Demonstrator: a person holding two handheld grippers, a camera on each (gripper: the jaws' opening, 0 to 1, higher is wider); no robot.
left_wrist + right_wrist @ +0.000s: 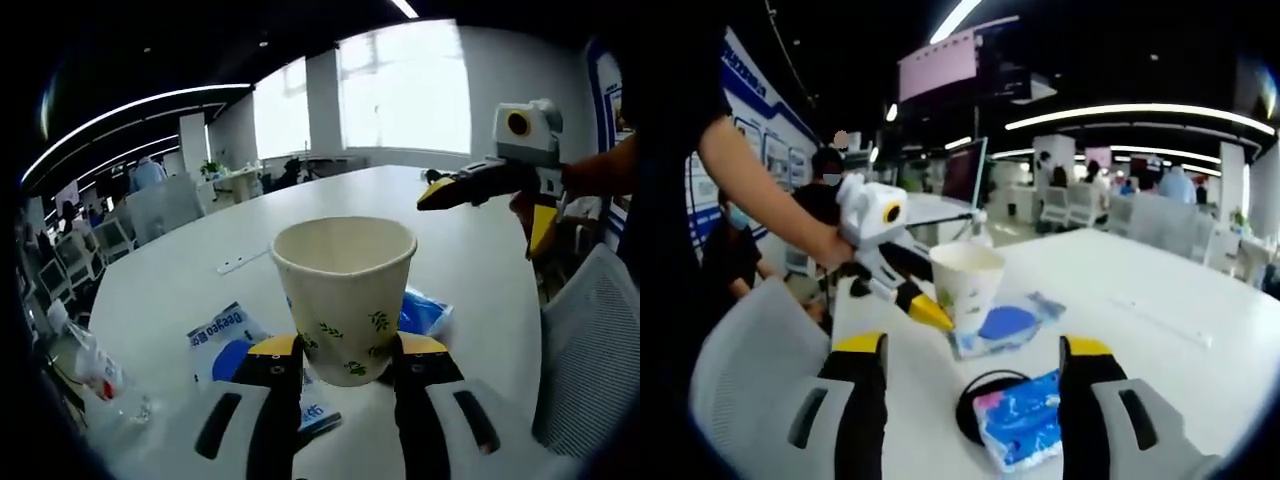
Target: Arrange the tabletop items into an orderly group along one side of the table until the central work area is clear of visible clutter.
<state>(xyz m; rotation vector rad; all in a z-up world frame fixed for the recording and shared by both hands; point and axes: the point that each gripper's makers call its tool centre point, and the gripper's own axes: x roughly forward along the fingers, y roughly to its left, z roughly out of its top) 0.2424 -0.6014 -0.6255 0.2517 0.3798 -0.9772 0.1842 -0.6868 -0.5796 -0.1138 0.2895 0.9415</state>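
1 paper cup gripped by left gripper, right gripper spread

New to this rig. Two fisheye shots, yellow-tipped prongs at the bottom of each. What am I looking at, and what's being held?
No robot arm here: a person carries a two-jaw gripper in each hand, and a camera rides on each one, looking forward along its jaws.

The left gripper view looks past the left gripper, whose jaws clamp a paper cup with a green leaf print. The right gripper enters this view from the right, held above the white table.

The right gripper view looks past that gripper's open jaws, which hold nothing.

On the table: a blue and white packet beneath the cup, a blue tissue pack lying partly over a black round thing, and a plastic bottle at the table's edge.
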